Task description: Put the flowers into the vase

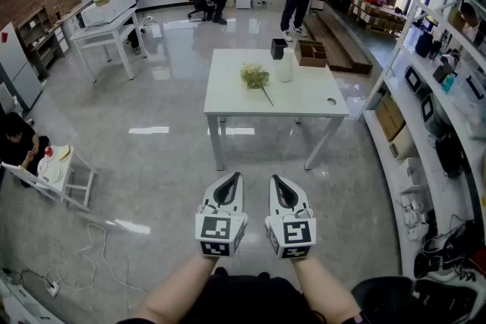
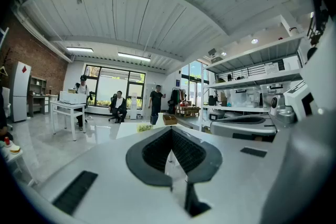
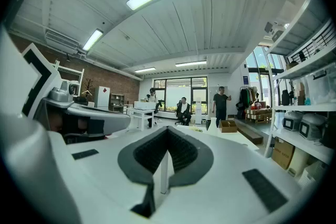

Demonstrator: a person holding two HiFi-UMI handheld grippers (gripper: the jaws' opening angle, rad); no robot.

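**Head view:** The left gripper (image 1: pixel 230 184) and right gripper (image 1: pixel 279 186) are side by side at 6 o'clock in the frame, above grey floor (image 1: pixel 152 163). The forearms are cut off by the bottom edge. Each pair of fingers is clenched tip to tip with nothing between. The white worktop (image 1: pixel 304 99) stands well apart at 12 o'clock from them. On it the flowers (image 1: pixel 255 76) lie flat, with the stem trailing towards 5 o'clock. The white vase (image 1: pixel 285 66) is upright just beside them, at 2 o'clock. Behind the vase are a dark cup (image 1: pixel 279 48) and a brown box (image 1: pixel 311 53); what they contain cannot be made out. Shelves (image 1: pixel 448 87) along the 3 o'clock side are cropped by the frame.

**Left gripper view:** The ribbed fingers (image 2: pixel 157 152) are pressed together and grasp nothing. Past their tips, at 11 o'clock, the flowers (image 2: pixel 143 127) are only a small pale-green smudge on the worktop edge. The vase cannot be picked out here. The right gripper (image 2: pixel 252 123) fills the 3 o'clock side and is partly cut off.

**Right gripper view:** Its fingers (image 3: pixel 181 152) are also clamped shut and empty. The vase (image 3: pixel 212 124) and box (image 3: pixel 227 126) show small at 2 o'clock beyond the tips. The flowers are too faint to place. The left gripper (image 3: pixel 89 115) blocks the 9 o'clock side
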